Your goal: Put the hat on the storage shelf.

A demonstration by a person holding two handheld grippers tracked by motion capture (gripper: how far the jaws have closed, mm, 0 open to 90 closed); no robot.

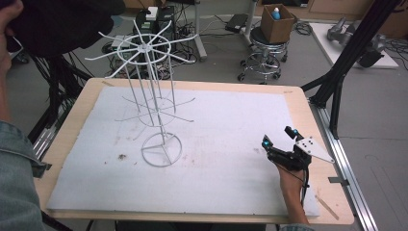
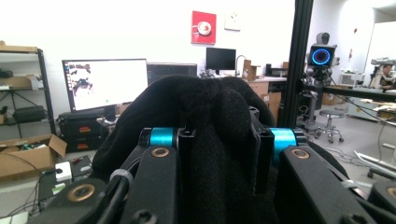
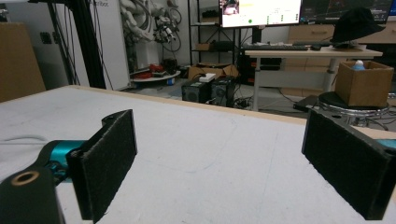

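Observation:
A black cloth item (image 2: 219, 116), soft and bunched like a cap, sits pinched between the jaws of my left gripper (image 2: 219, 140), which is shut on it. From above, the same black cloth (image 1: 62, 24) hangs high at the far left, over the table's corner, and covers the gripper. A white wire rack (image 1: 154, 96) with spoked rings stands on a round base at the table's left middle. My right gripper (image 1: 278, 136) rests low at the table's right side, open, with nothing between its black pads (image 3: 107, 158).
A white mat (image 1: 216, 144) covers most of the wooden table. A stool carrying a cardboard box (image 1: 276, 21) stands beyond the far edge. Black frame posts (image 1: 346, 62) rise at the right. Cables and equipment cases lie on the floor behind the rack.

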